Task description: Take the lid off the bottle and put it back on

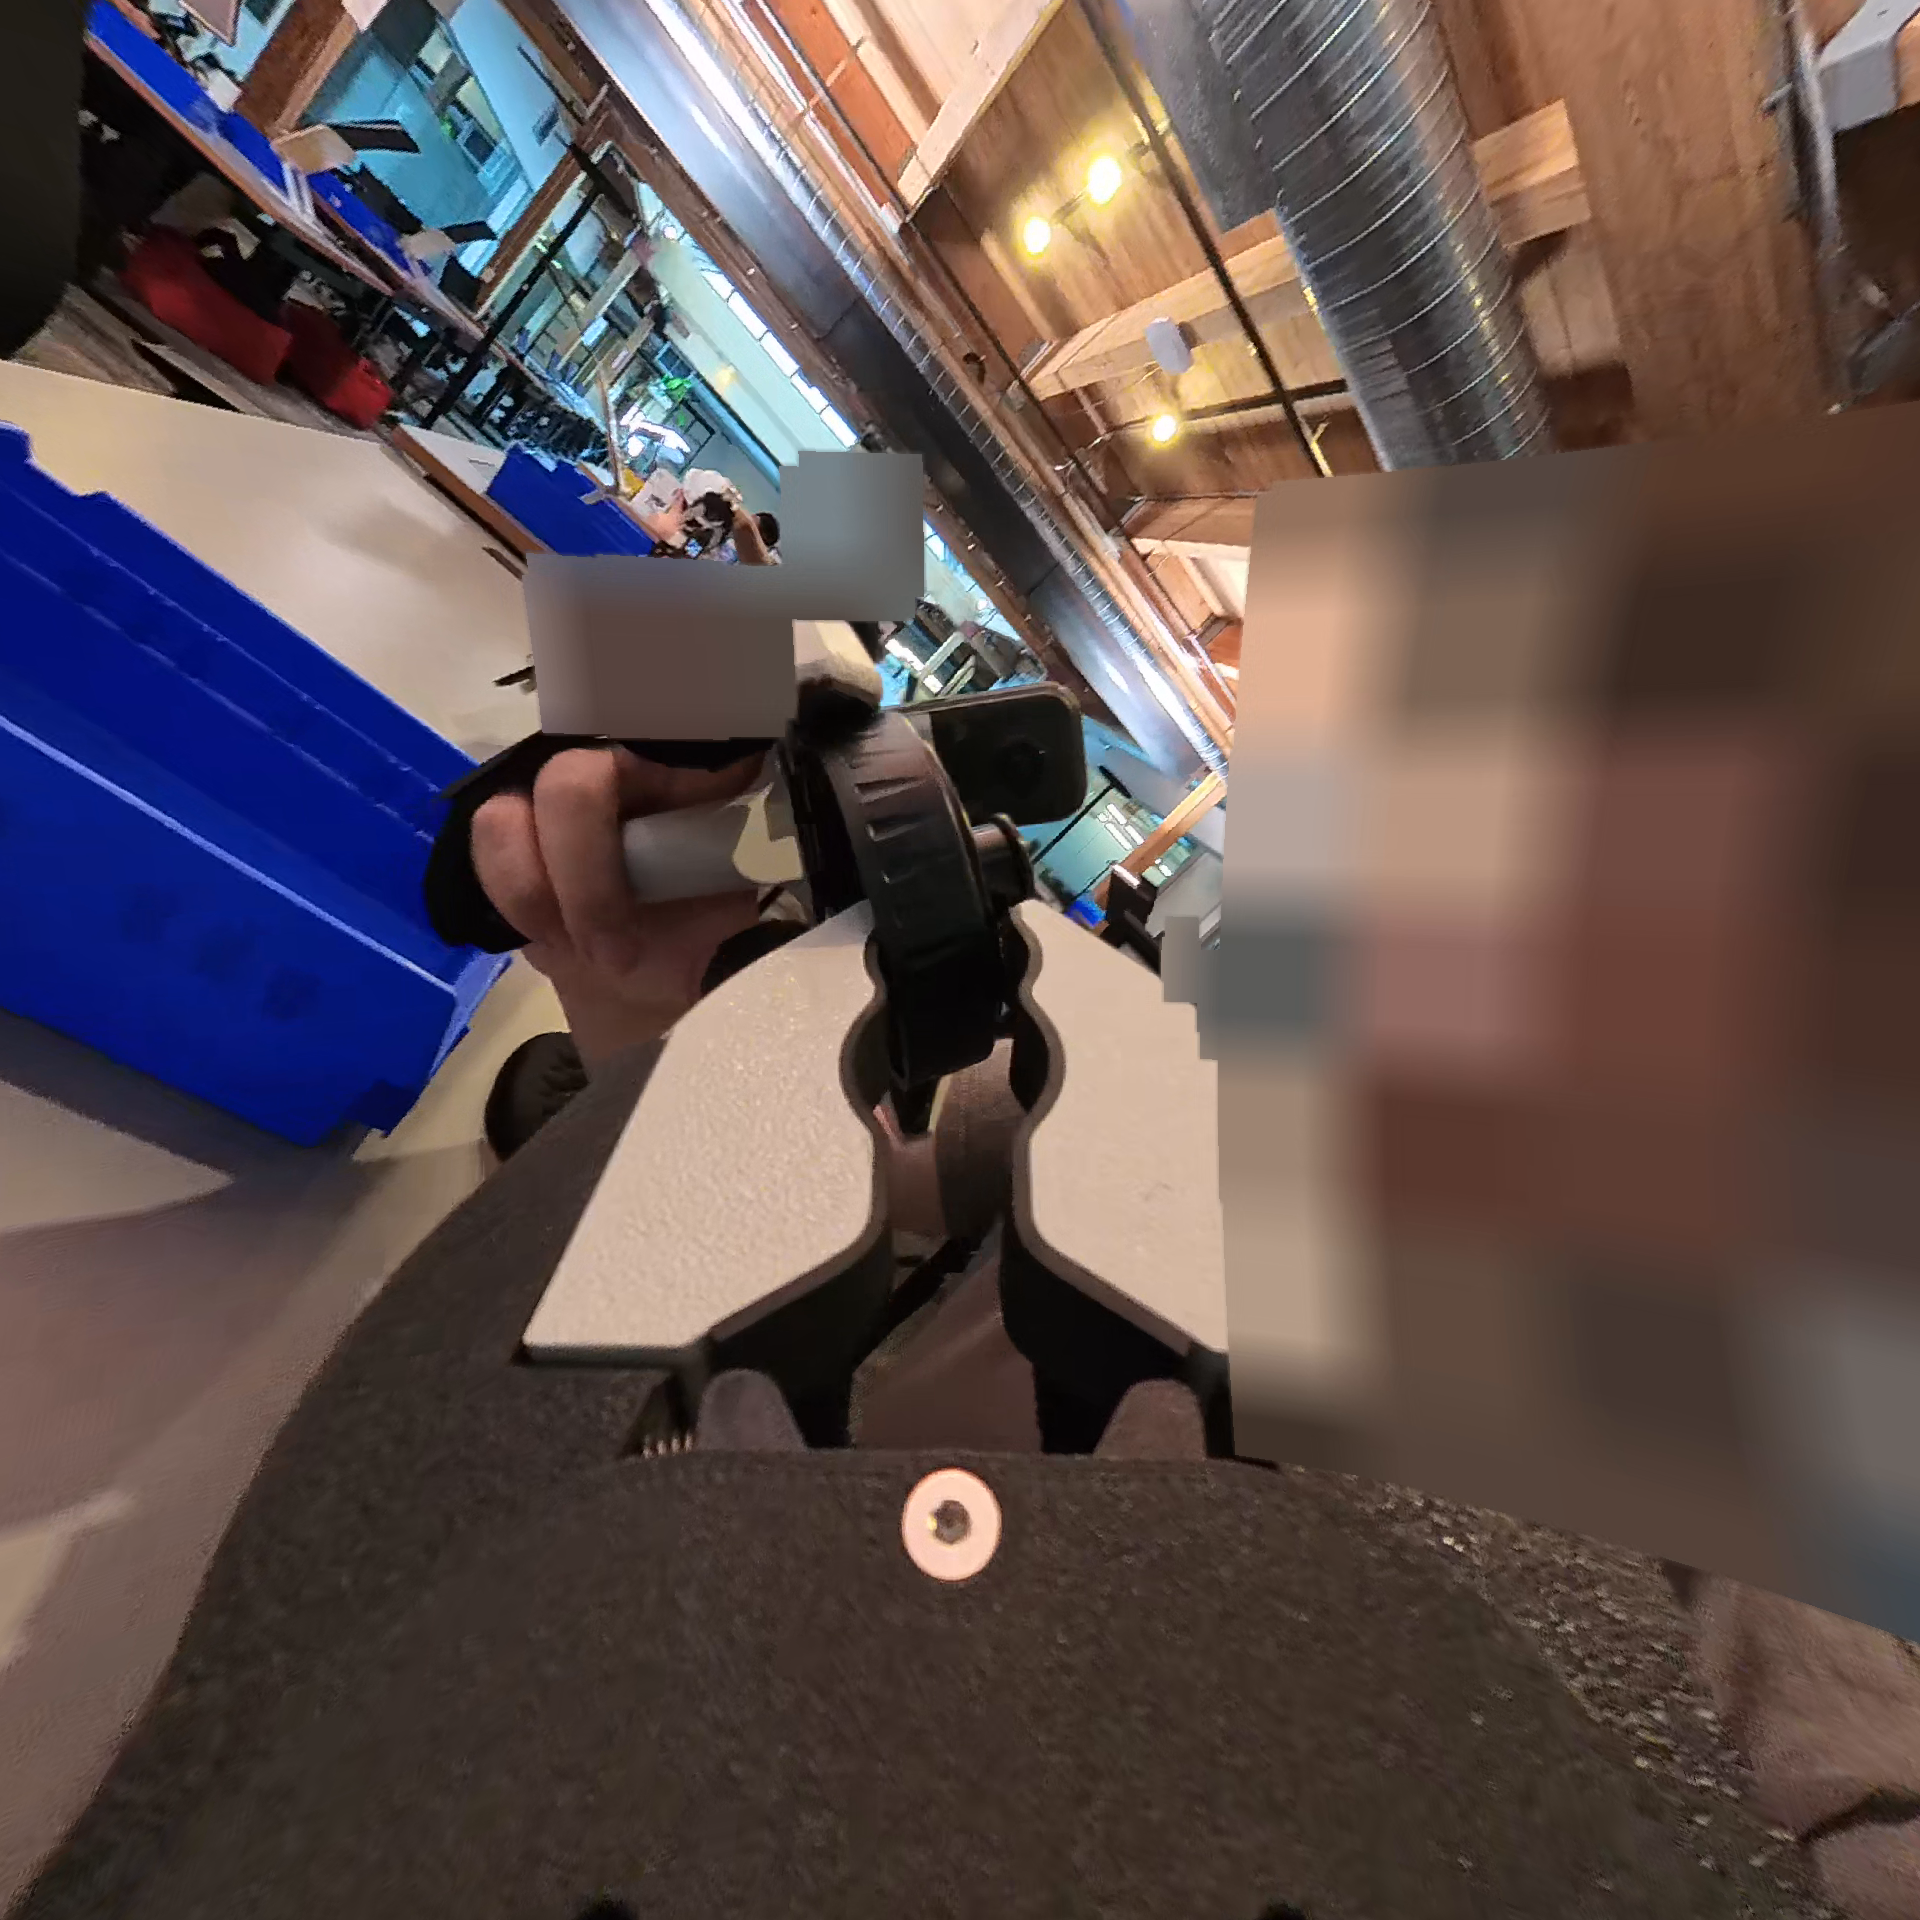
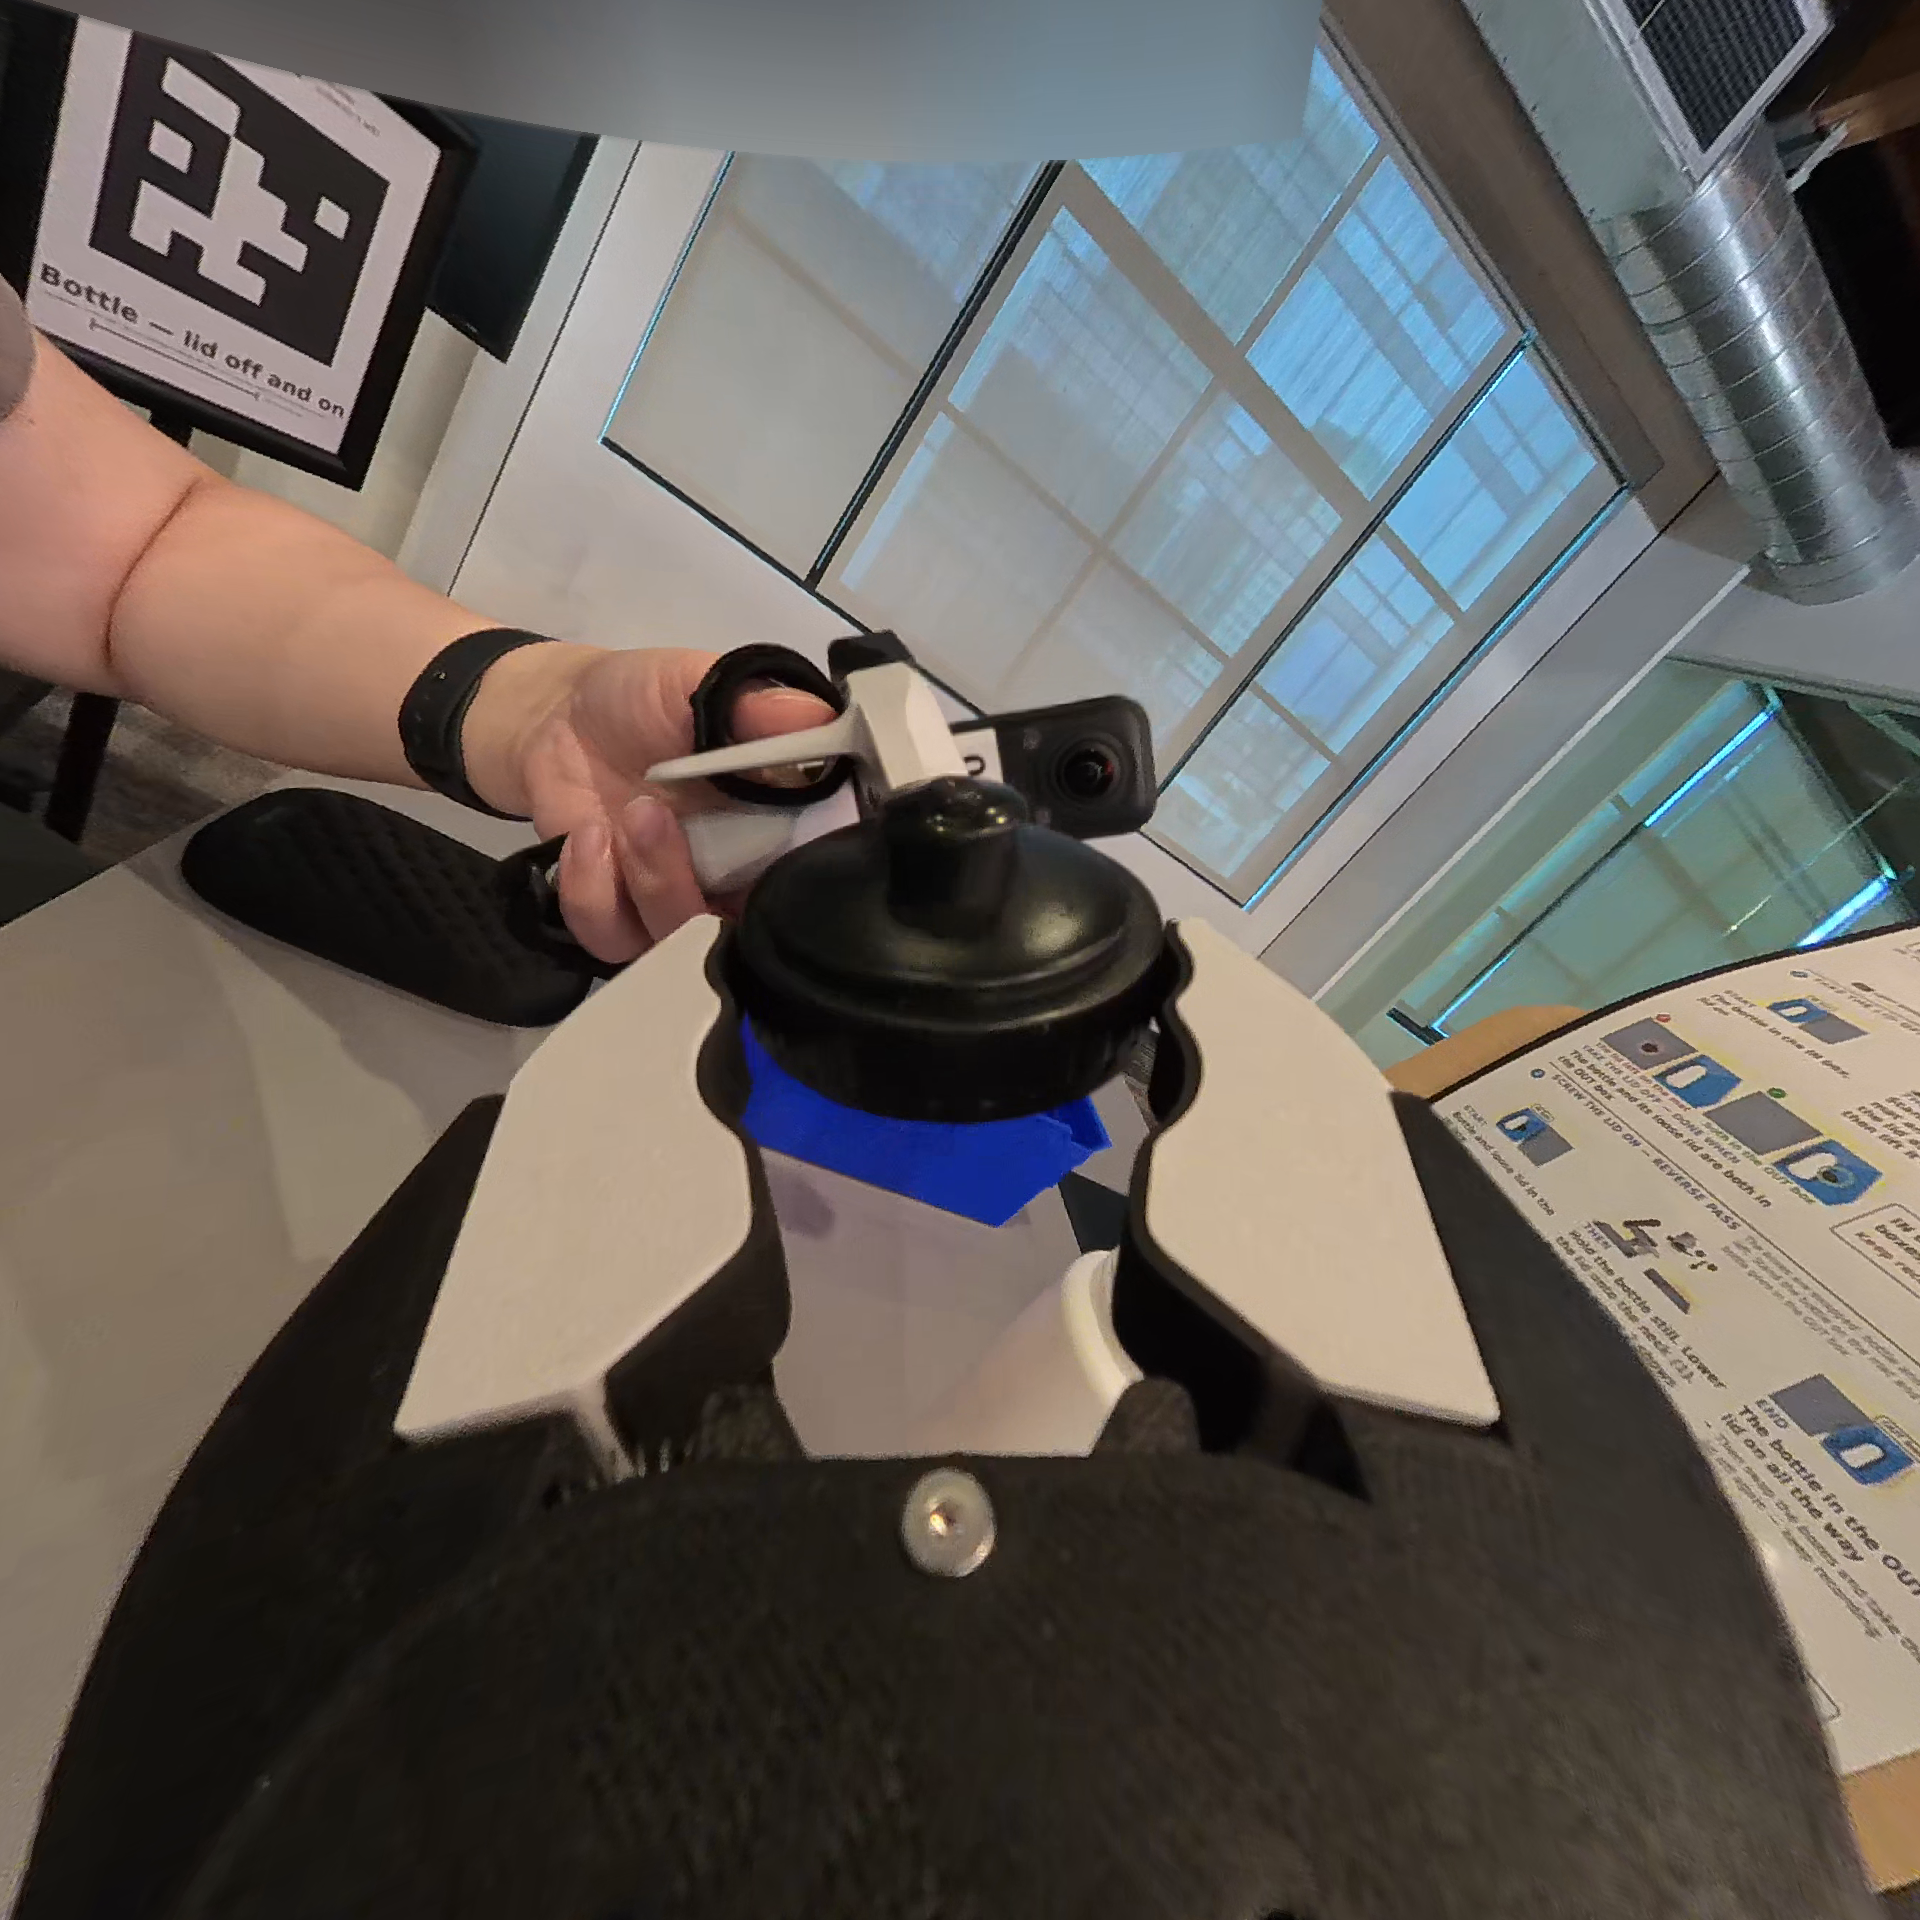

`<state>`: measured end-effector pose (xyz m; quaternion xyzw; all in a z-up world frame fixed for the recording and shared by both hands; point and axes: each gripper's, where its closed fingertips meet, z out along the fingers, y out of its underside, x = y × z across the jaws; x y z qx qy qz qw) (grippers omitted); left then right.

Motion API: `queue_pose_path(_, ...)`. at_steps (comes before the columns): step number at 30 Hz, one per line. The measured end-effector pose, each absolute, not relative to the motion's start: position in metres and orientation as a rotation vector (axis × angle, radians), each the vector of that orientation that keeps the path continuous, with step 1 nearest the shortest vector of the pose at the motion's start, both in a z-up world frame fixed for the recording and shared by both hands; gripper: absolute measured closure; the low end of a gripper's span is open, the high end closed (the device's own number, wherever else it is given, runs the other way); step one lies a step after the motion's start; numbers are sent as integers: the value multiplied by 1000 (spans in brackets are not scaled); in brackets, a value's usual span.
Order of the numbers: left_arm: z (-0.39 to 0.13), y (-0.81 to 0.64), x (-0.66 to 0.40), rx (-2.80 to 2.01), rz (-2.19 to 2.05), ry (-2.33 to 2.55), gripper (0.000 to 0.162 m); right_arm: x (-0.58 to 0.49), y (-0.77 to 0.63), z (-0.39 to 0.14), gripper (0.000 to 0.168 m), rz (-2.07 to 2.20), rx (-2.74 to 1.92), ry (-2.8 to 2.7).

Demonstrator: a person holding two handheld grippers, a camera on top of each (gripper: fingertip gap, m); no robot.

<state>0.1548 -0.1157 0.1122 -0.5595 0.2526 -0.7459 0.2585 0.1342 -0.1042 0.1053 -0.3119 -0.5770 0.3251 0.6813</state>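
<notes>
Left wrist view shows my left gripper (image 1: 935, 997) pinched shut on the rim of the black lid (image 1: 894, 883). The lid stands on its edge here, with its little spout pointing right. I hold it by the rim so it cannot slip or roll away.

On the right wrist view, my right gripper (image 2: 945, 966) has one finger on each side of the same lid. The round edge sits in the curved dips of the fingers. I think this gripper is squeezing the lid too, because the lid fills the gap. Two holds keep it steady while I line it up.

Under the lid I see a blue shape (image 2: 904, 1143) and a pale patch. I cannot tell if that is the bottle, or just a blue bin (image 1: 208, 831) and the table (image 1: 312, 520) far behind. So I cannot say if the lid is on the bottle or off it.
</notes>
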Motion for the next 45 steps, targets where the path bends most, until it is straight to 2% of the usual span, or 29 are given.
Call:
queue_pose_path(25, 118, -119, 151, -1494, -2013, 684, 141, 139, -109, 108, 95, 780, -714, -1314)
queue_pose_path(28, 119, -105, 143, -1492, -1948, 616, 126, 142, -104, 111, 95, 779, -723, -1299)
queue_pose_path(32, 107, -82, 117, -1508, -1708, 563, 115, 160, -78, 121, 95, 742, -811, -1216)
queue_pose_path(40, 16, -16, 99, -1480, -581, 657, 72, 204, -18, 137, 95, 962, -1042, -915)
queue_pose_path(44, -4, 17, 116, -1511, -468, 646, 48, 204, -6, 129, 95, 933, -1131, -887)
queue_pose_path(45, -9, 23, 124, -1532, -499, 653, 47, 202, -3, 126, 95, 938, -1166, -883)
